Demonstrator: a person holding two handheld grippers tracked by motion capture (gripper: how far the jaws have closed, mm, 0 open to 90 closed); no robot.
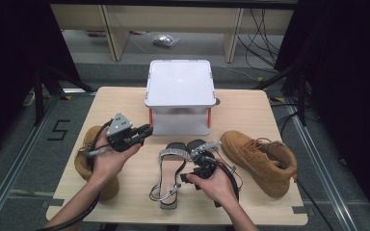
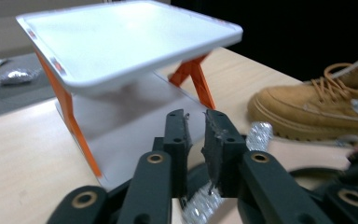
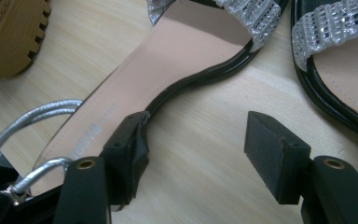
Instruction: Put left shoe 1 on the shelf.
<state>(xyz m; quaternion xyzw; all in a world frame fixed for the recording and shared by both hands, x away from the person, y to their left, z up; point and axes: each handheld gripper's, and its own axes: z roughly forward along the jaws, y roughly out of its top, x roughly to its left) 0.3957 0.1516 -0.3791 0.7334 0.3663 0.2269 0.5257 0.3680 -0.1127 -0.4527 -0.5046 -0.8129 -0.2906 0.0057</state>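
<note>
Left sandal (image 1: 169, 173) lies flat at table (image 1: 125, 183) centre, just at 9 o'clock of the right gripper (image 1: 203, 162); that gripper's jaws spread, nothing between them, bare wood in the gap. Second sandal (image 1: 203, 146) touching at its 12 o'clock. Left gripper (image 1: 142, 132) raised, jaws narrowly parted, empty. Insole stamp too blurred to read. Sandals: glittery silver straps, tan insole, glossy black edge. Tan lace-up boot (image 1: 260, 159) at 3 o'clock, lugged sole.
</note>
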